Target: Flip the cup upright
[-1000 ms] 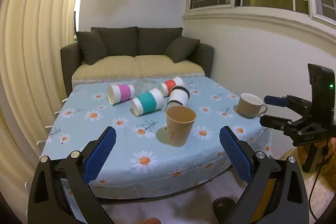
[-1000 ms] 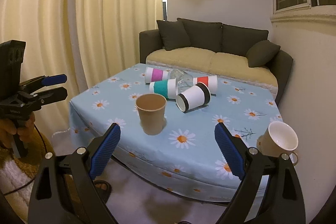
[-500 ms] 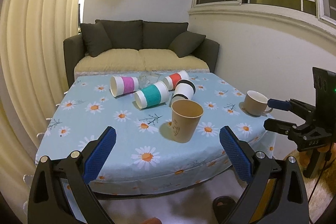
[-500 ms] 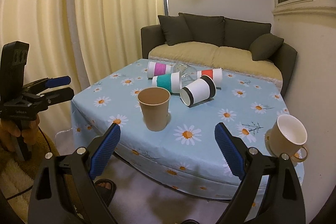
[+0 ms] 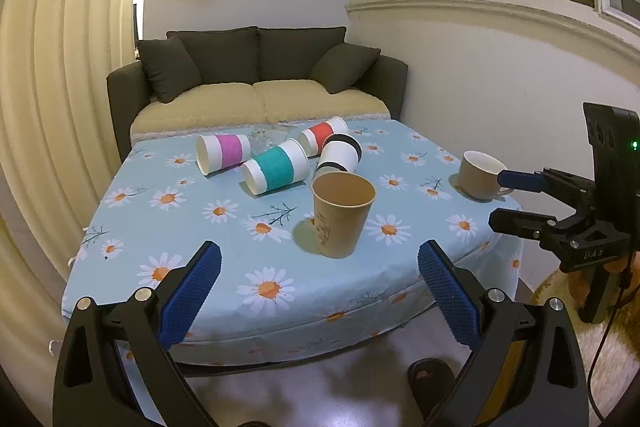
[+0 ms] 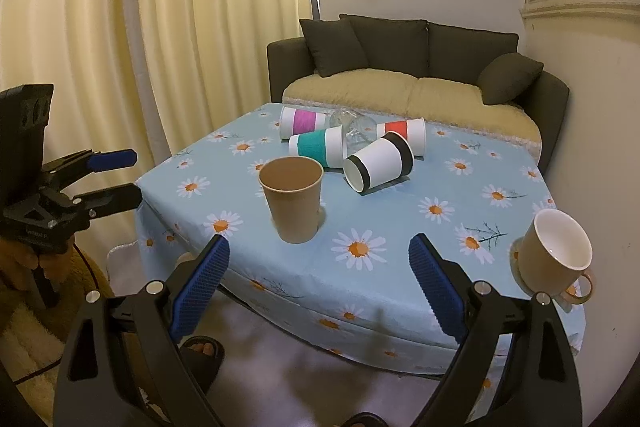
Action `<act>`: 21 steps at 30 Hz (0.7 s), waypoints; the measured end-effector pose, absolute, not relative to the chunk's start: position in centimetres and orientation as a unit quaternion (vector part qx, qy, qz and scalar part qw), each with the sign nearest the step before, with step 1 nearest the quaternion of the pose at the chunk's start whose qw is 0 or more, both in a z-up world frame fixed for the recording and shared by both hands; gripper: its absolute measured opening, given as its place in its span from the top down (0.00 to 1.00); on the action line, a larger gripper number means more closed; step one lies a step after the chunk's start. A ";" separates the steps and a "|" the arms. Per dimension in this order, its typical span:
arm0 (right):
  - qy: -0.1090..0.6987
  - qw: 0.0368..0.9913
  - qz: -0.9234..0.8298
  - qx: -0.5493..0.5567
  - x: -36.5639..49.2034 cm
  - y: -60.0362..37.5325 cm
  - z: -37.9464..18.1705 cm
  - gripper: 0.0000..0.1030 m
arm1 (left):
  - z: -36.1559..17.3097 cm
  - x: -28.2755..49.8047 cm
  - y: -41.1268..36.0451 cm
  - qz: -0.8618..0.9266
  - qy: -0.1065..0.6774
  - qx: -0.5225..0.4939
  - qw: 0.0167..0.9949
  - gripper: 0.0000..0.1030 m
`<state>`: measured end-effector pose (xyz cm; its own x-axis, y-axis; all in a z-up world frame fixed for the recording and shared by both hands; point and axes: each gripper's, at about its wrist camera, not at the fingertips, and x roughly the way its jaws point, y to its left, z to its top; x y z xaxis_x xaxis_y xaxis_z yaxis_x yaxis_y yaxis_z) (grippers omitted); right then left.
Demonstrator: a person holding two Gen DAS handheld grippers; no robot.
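Observation:
A brown paper cup (image 5: 342, 213) (image 6: 294, 201) stands upright near the table's front edge. Behind it several cups lie on their sides: a purple-banded one (image 5: 222, 158) (image 6: 301, 121), a teal-banded one (image 5: 276, 172) (image 6: 318, 147), a black-banded one (image 5: 340, 157) (image 6: 380, 161) and a red-banded one (image 5: 322, 135) (image 6: 402, 131). A beige mug (image 5: 478, 175) (image 6: 554, 255) stands upright at the right. My left gripper (image 5: 316, 283) is open and empty, short of the table. My right gripper (image 6: 316, 279) is open and empty, also short of the table; it shows in the left wrist view (image 5: 520, 199).
The table (image 5: 132, 223) carries a blue daisy cloth. A clear glass object (image 6: 354, 127) lies among the fallen cups. A dark sofa (image 5: 256, 83) stands behind the table, curtains (image 6: 140, 47) to the left, a wall (image 5: 500, 75) to the right. A sandalled foot (image 6: 202, 349) is below.
Both grippers have risen and tilted a little, so the table sits lower in both views. The cups have not moved. Both grippers stay open.

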<state>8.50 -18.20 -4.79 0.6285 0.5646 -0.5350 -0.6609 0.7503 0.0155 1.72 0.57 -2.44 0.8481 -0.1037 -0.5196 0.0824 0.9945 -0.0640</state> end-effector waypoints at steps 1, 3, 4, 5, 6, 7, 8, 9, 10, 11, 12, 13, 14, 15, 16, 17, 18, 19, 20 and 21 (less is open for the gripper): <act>0.263 0.898 0.342 -0.090 8.5 -18.3 -4.8 0.12 | -2.5 1.8 0.5 -0.050 0.272 -0.020 0.961 0.06; 0.265 0.898 0.341 -0.089 8.6 -18.3 -4.8 0.12 | -2.5 1.8 0.5 -0.048 0.274 -0.020 0.960 0.06; 0.265 0.898 0.341 -0.089 8.5 -18.3 -4.8 0.12 | -2.5 1.8 0.5 -0.049 0.273 -0.021 0.960 0.06; 0.265 0.897 0.341 -0.089 8.6 -18.3 -4.8 0.12 | -2.5 1.8 0.5 -0.049 0.273 -0.021 0.960 0.06; 0.265 0.897 0.341 -0.089 8.6 -18.3 -4.8 0.12 | -2.5 1.8 0.5 -0.048 0.274 -0.021 0.960 0.06; 0.265 0.898 0.340 -0.089 8.6 -18.3 -4.8 0.12 | -2.5 1.8 0.6 -0.048 0.274 -0.021 0.960 0.06; 0.265 0.898 0.340 -0.090 8.6 -18.3 -4.8 0.12 | -2.5 1.8 0.6 -0.049 0.275 -0.022 0.960 0.06; 0.265 0.898 0.341 -0.089 8.5 -18.3 -4.8 0.12 | -2.5 1.8 0.6 -0.050 0.275 -0.022 0.960 0.06; 0.265 0.898 0.341 -0.089 8.6 -18.3 -4.8 0.12 | -2.5 1.8 0.5 -0.048 0.275 -0.021 0.960 0.06; 0.265 0.898 0.341 -0.089 8.5 -18.3 -4.8 0.12 | -2.4 1.8 0.5 -0.047 0.275 -0.021 0.960 0.06; 0.265 0.898 0.341 -0.089 8.6 -18.3 -4.8 0.12 | -2.4 1.8 0.6 -0.046 0.274 -0.020 0.960 0.06; 0.265 0.898 0.341 -0.089 8.5 -18.3 -4.8 0.12 | -2.3 1.8 0.6 -0.046 0.273 -0.021 0.961 0.06; 0.265 0.898 0.340 -0.089 8.5 -18.3 -4.8 0.12 | -2.3 1.8 0.6 -0.047 0.274 -0.023 0.960 0.06; 0.265 0.898 0.340 -0.089 8.6 -18.3 -4.8 0.13 | -2.3 1.8 0.6 -0.046 0.273 -0.022 0.961 0.06; 0.265 0.898 0.340 -0.089 8.6 -18.3 -4.9 0.12 | -2.3 1.8 0.7 -0.046 0.273 -0.022 0.961 0.06; 0.265 0.898 0.340 -0.089 8.6 -18.4 -4.9 0.12 | -2.3 1.8 0.7 -0.047 0.273 -0.023 0.961 0.06; 0.265 0.898 0.340 -0.089 8.6 -18.3 -4.9 0.12 | -2.4 1.8 0.7 -0.047 0.273 -0.023 0.961 0.06; 0.265 0.898 0.340 -0.089 8.6 -18.3 -4.9 0.12 | -2.4 1.8 0.7 -0.046 0.274 -0.023 0.961 0.06; 0.266 0.898 0.340 -0.089 8.6 -18.4 -4.9 0.12 | -2.4 1.8 0.8 -0.047 0.273 -0.023 0.960 0.06; 0.267 0.898 0.339 -0.090 8.7 -18.4 -5.0 0.12 | -2.4 1.8 0.8 -0.048 0.274 -0.024 0.960 0.06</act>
<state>8.68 -18.41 -4.98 0.6276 0.5613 -0.5395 -0.6569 0.7537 0.0200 1.77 0.79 -2.42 0.8454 -0.1051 -0.5237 0.0793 0.9943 -0.0716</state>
